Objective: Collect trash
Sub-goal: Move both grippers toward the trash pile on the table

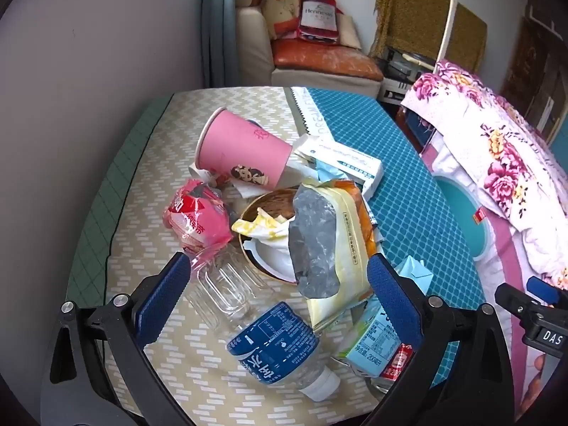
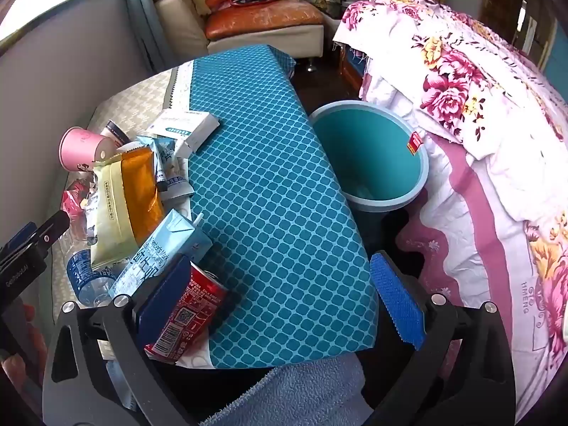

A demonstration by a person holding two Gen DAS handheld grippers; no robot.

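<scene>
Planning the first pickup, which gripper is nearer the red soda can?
Right. The right gripper hangs open with the red can beside its left finger; the left gripper sits over the water bottle.

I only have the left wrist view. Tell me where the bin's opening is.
Observer: The teal bin stands on the floor between the table's blue edge and the floral bedding, mouth up.
Operator: Report what's inside it.
Observer: It looks empty.
Operator: Give me the right gripper's state.
Observer: The right gripper is open and holds nothing; a red can lies beside its left finger.
</scene>
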